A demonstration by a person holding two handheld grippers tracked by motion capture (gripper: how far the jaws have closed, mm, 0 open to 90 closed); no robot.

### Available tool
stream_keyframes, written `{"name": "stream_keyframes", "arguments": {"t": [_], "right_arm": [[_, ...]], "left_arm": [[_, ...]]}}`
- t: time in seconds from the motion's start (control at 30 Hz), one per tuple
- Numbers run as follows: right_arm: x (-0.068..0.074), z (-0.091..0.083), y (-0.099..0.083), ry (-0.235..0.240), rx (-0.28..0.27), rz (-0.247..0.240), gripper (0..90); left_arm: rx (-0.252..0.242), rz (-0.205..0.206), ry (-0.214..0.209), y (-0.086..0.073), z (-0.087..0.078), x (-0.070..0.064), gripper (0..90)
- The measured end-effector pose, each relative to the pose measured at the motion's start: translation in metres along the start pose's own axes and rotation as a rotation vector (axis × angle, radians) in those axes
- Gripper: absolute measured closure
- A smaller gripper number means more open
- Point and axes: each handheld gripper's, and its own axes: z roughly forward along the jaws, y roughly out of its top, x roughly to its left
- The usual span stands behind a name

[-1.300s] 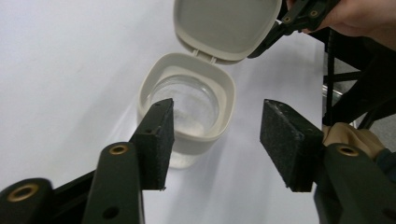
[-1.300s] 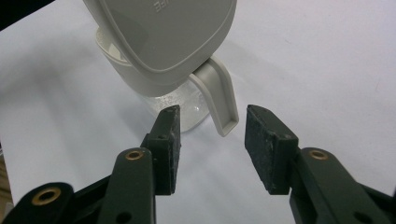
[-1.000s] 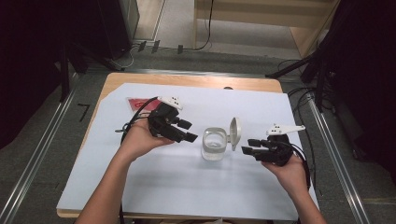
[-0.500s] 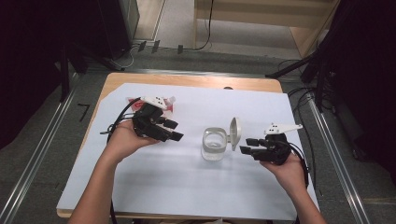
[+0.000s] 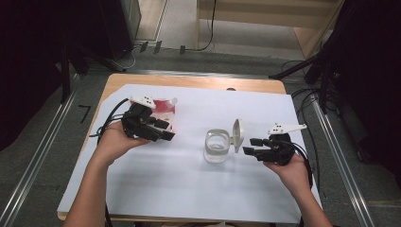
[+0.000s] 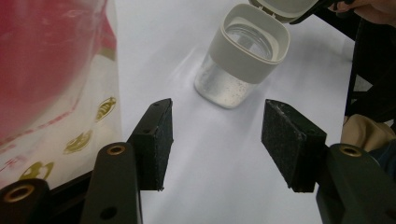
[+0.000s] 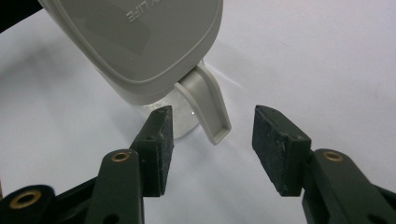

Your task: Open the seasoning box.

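Clear plastic, the jar (image 5: 216, 147) is standing mid-table on the white sheet (image 5: 189, 189), its grey lid (image 5: 239, 135) flipped upright on the hinge. I am holding the right gripper (image 5: 251, 146) just beside that lid, jaws spread and empty, the lid's tab (image 7: 210, 112) sitting ahead of them. I am keeping the left gripper (image 5: 165, 130) well apart from the jar, jaws likewise open, next to a red-and-clear pouch (image 5: 163, 108) at the table's far-left side.

A small clear jar (image 5: 217, 147) stands upright in the middle of the white table top. It has a grey rim. Its grey lid (image 5: 239, 135) is flipped open and sticks up on the right.
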Motion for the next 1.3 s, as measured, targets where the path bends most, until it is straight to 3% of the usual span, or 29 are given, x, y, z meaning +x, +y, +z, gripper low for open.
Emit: {"name": "stream_keyframes", "arguments": {"t": [0.1, 0.2, 0.53, 0.9, 1.03, 1.3], "right_arm": [[-0.001, 0.0, 0.0, -0.002, 0.001, 0.006, 48.6], [-0.001, 0.0, 0.0, -0.004, 0.002, 0.006, 48.4], [0.0, 0.002, 0.002, -0.003, 0.003, 0.003, 48.1], [0.001, 0.006, 0.005, 0.005, 0.011, -0.012, 48.0], [0.002, 0.006, 0.005, 0.007, 0.009, -0.016, 47.6], [0.003, 0.007, 0.005, 0.011, 0.017, -0.017, 47.1]], "left_arm": [[0.001, 0.003, 0.032, -0.004, -0.002, 0.002, 45.6], [0.001, -0.024, 0.034, -0.007, -0.006, 0.007, 46.0], [-0.028, -0.045, 0.066, -0.023, -0.024, 0.014, 45.7], [-0.045, -0.119, 0.104, -0.041, -0.047, 0.024, 45.9], [-0.033, -0.151, 0.145, -0.049, -0.058, 0.03, 45.9], [-0.076, -0.19, 0.185, -0.055, -0.07, 0.046, 44.5]]}}
